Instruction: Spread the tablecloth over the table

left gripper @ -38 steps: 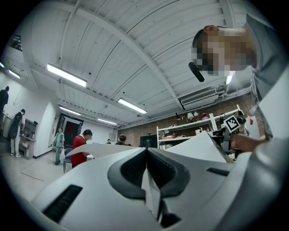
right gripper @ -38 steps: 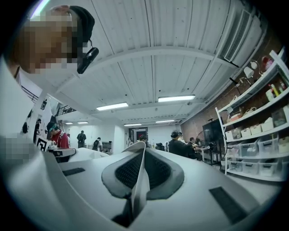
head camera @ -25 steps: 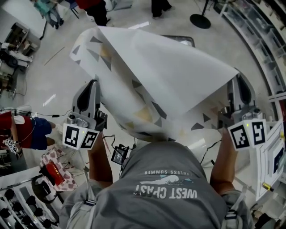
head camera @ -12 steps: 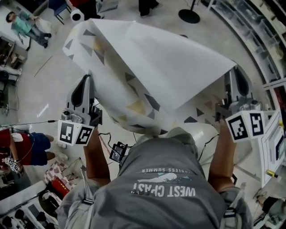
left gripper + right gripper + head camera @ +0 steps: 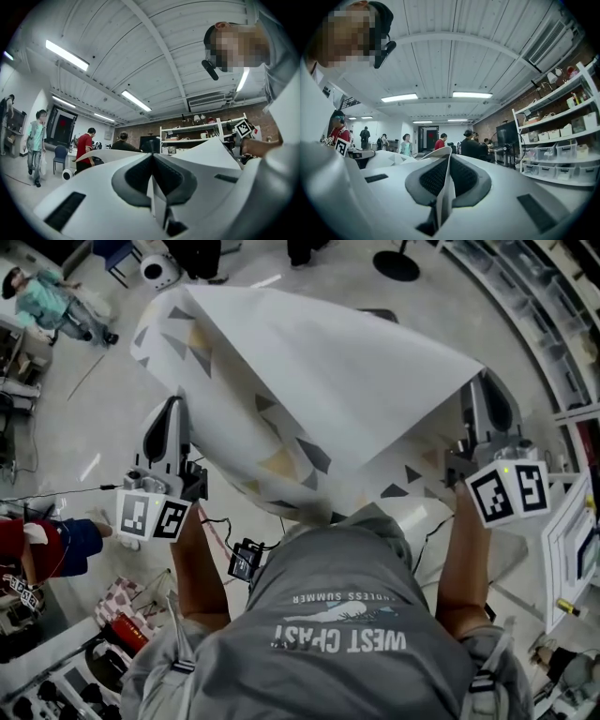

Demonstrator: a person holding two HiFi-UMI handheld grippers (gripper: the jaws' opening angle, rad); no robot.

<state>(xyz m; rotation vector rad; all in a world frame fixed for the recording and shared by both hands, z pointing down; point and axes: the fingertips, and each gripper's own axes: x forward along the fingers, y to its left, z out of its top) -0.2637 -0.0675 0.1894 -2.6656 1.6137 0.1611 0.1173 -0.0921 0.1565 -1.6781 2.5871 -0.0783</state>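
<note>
both grippers, left gripper (image 5: 176,432) and right gripper (image 5: 483,409), pinch tablecloth (image 5: 319,399) edges.

Pale floor (image 5: 103,418), black stand base (image 5: 397,265)

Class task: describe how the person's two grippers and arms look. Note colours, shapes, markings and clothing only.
The left gripper and right gripper are pale grey, tapering shells with dark oval openings. Each carries a white cube with black square markers. Their inner pads are dark grey and dimpled. The person wears a grey short-sleeved T-shirt with white print.
</note>
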